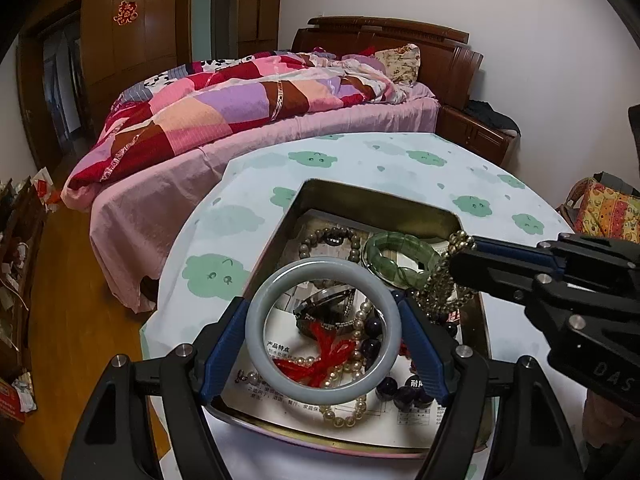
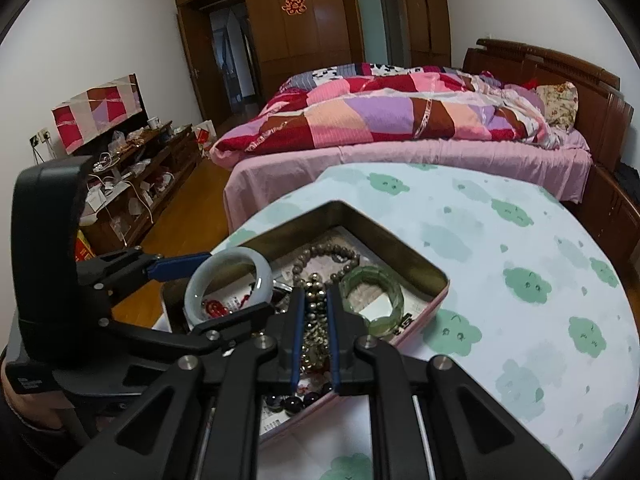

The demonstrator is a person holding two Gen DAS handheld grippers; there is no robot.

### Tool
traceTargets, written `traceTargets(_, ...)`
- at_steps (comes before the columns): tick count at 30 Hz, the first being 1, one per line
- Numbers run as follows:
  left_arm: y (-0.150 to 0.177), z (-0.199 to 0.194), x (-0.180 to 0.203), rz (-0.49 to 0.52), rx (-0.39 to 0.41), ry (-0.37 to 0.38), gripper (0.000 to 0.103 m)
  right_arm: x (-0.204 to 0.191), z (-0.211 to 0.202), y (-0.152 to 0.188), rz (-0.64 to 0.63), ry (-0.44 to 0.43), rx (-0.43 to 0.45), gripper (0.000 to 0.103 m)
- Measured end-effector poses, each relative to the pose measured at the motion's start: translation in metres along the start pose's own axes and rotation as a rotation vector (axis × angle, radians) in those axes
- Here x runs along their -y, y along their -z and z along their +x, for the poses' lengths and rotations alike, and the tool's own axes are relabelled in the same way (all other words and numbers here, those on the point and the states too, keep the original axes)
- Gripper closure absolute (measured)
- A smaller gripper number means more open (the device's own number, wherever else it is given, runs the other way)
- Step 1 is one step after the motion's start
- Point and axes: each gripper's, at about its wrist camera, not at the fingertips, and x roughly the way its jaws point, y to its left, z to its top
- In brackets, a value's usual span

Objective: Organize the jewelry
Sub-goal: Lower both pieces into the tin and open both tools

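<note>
A pale grey jade bangle (image 1: pixel 256 320) hangs over the open metal tin (image 1: pixel 360 196), with my left gripper (image 1: pixel 322 316) shut on it, blue pads pressing both sides. My right gripper (image 2: pixel 316 294) is shut on a string of brown-gold beads (image 2: pixel 314 320) that dangles into the tin. In the left wrist view the right gripper (image 1: pixel 460 256) reaches in from the right with that bead string (image 1: pixel 440 284). Inside the tin lie a green jade bangle (image 1: pixel 400 256), a wooden bead bracelet (image 1: pixel 328 238), pearls (image 1: pixel 348 412), a red knot (image 1: pixel 320 356) and dark purple beads (image 1: pixel 400 394).
The tin (image 2: pixel 384 236) rests near the front-left edge of a round table under a pale cloth with green clouds (image 2: pixel 520 280). A bed with a patchwork quilt (image 2: pixel 400 120) stands just beyond. A cluttered low cabinet (image 2: pixel 132 168) lines the left wall.
</note>
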Motion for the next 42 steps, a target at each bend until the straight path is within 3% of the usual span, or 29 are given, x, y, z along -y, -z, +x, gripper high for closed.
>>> traceTargets(18, 0.002, 0.005, 0.003, 0.032, -0.004, -0.025, 0.027, 0.008, 0.014, 0.006, 0.017, 0.049, -0.021, 0.090)
traceTargets(42, 0.000, 0.002, 0.005, 0.038, -0.006, -0.046, 0.027, 0.012, 0.023, 0.010, 0.027, 0.043, -0.052, 0.088)
